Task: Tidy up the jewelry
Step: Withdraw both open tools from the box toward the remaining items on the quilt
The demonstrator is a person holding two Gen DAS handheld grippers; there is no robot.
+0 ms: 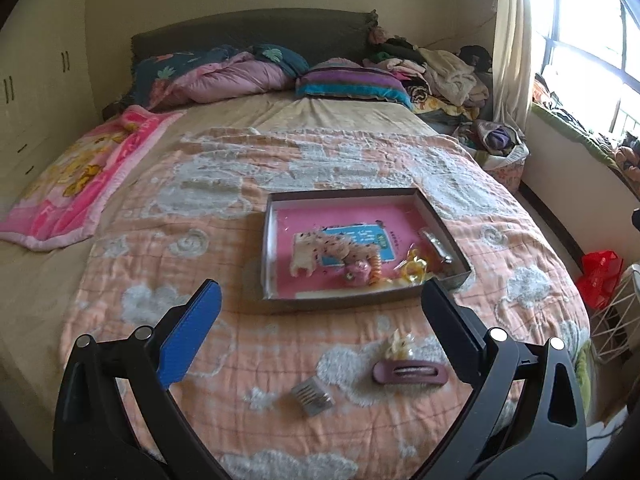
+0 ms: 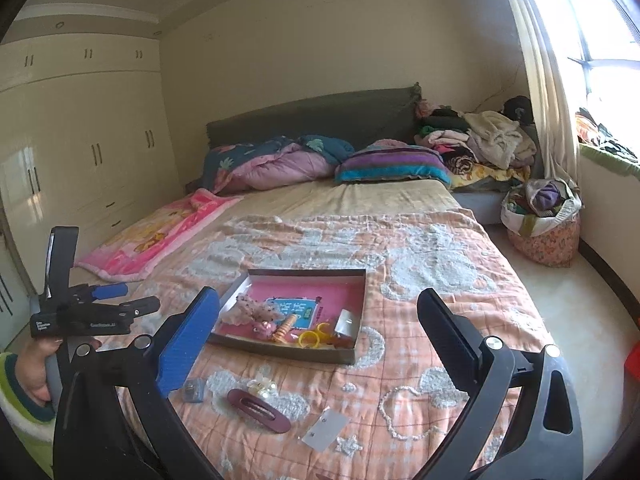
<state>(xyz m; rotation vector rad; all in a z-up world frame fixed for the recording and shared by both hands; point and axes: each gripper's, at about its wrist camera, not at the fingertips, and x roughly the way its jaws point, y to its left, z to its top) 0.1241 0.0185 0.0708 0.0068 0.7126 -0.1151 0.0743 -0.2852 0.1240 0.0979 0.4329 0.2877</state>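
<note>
A shallow brown box (image 1: 340, 304) with a pink floor lies on the peach quilt. It holds a pink fluffy hair piece (image 1: 356, 270), yellow rings (image 1: 414, 272) and a silver clip (image 1: 436, 246). Loose on the quilt nearer me are a maroon hair clip (image 1: 408, 372), a cream flower piece (image 1: 400, 346) and a small silver comb (image 1: 312, 400). My left gripper (image 1: 320, 286) hangs open above them, holding nothing. In the right wrist view my right gripper (image 2: 319, 294) is open and bare over the box (image 2: 280, 350). An earring card (image 2: 325, 428) and a pearl necklace (image 2: 404, 412) lie near the maroon clip (image 2: 259, 410).
A hand (image 2: 36, 372) holds the left gripper (image 2: 132, 299) at the left. A pink blanket (image 1: 76, 176), pillows (image 1: 352, 84) and piled clothes (image 1: 440, 72) fill the head of the bed. On the floor to the right stand a laundry basket (image 2: 544, 224), a red bag (image 1: 600, 280) and a white wire rack (image 1: 616, 320).
</note>
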